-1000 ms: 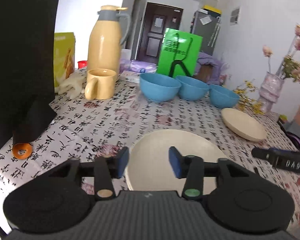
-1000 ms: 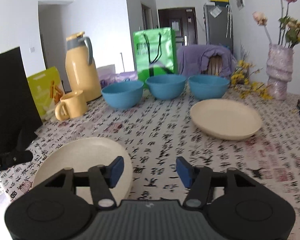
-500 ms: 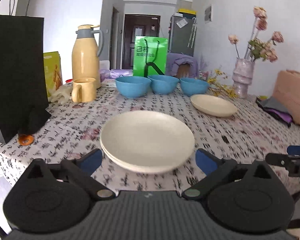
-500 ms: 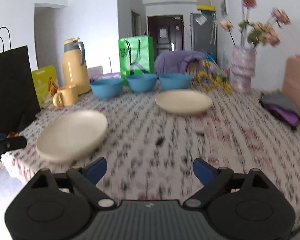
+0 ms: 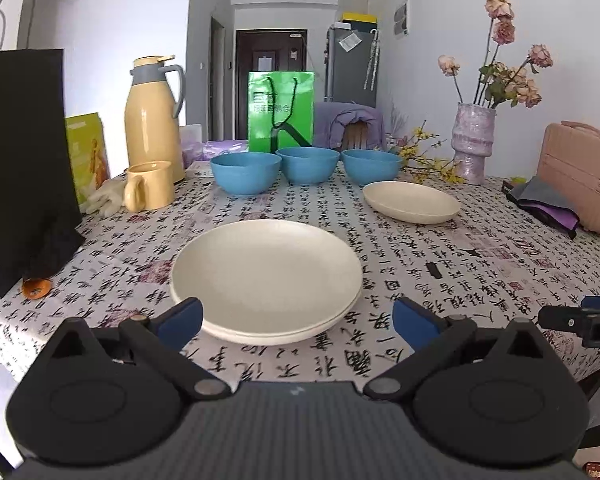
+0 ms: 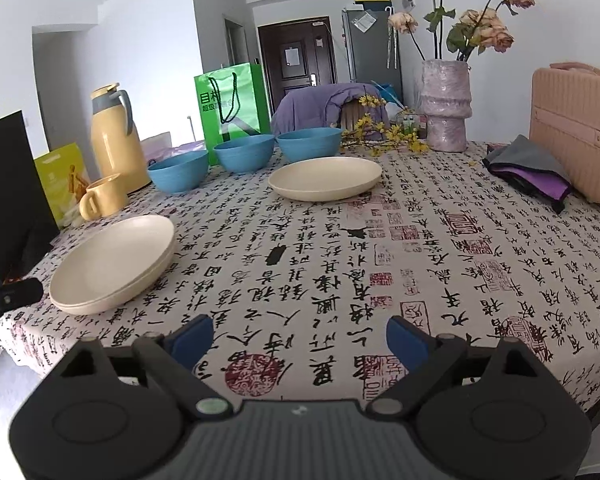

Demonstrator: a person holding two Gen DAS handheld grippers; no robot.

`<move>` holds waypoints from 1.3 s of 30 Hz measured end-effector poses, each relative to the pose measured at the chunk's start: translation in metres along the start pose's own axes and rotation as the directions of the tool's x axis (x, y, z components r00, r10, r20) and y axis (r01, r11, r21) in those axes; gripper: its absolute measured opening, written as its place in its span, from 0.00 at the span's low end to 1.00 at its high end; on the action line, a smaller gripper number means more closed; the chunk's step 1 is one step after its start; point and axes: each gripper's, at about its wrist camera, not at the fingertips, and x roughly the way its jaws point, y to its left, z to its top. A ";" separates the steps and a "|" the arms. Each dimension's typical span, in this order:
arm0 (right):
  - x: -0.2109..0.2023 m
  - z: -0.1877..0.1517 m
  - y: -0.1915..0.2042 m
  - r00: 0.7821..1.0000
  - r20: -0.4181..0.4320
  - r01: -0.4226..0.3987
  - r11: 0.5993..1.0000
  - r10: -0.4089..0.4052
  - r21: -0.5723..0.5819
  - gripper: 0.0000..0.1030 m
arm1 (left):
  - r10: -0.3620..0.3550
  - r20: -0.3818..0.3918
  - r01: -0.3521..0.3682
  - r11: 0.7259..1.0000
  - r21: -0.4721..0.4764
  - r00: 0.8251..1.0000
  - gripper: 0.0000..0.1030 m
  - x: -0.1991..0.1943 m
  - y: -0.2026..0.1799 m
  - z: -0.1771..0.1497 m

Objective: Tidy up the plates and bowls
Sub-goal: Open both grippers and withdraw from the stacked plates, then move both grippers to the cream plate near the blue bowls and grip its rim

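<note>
My left gripper has its blue-padded fingers spread wide with nothing between them; the near rim of the stack of two cream, matte, shallow round plates sits just ahead of them, apart from the pads. My right gripper is also spread wide and empty, its fingers hovering over bare cloth, and that same stack lies ahead and well to the left of them.

The counter is covered with a smooth white cloth printed in black calligraphy and red seal marks. A third cream plate, single, lies farther ahead and to the right of my left fingers; from my right fingers it sits straight ahead, well apart. Beyond it stand three blue round bowls with a dull plastic-like finish, side by side in a row, upright and unstacked.

Far ahead to the left I see one glossy yellow jug with a grey lid and handle, one yellow mug in front of it, and one black paper bag. One green paper bag stands behind the bowls. Ahead to the right are one lumpy lilac vase of dried pink roses and one ribbed pink case.
</note>
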 end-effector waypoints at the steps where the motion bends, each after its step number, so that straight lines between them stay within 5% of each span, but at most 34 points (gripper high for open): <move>1: 0.001 0.000 -0.002 1.000 -0.001 0.003 1.000 -0.003 0.001 0.91 | -0.004 0.000 0.004 1.000 0.000 1.000 1.00 0.003 -0.002 0.002; 14: 0.050 0.034 -0.052 0.995 0.006 0.104 0.992 -0.104 0.071 0.90 | -0.097 -0.065 0.098 0.995 0.014 0.993 1.00 0.088 -0.049 0.055; 24: 0.128 0.117 -0.098 0.996 0.010 0.091 0.993 -0.092 0.078 0.80 | -0.198 -0.223 0.184 0.979 -0.083 0.955 0.98 0.209 -0.072 0.128; 33: 0.229 0.184 -0.127 0.997 -0.066 0.038 0.992 -0.030 0.121 0.65 | -0.264 -0.312 0.237 0.964 -0.123 0.912 0.79 0.327 -0.081 0.173; 39: 0.290 0.204 -0.141 0.992 -0.121 0.049 0.987 -0.031 0.154 0.54 | -0.242 -0.380 0.184 0.966 -0.183 0.893 0.58 0.400 -0.082 0.177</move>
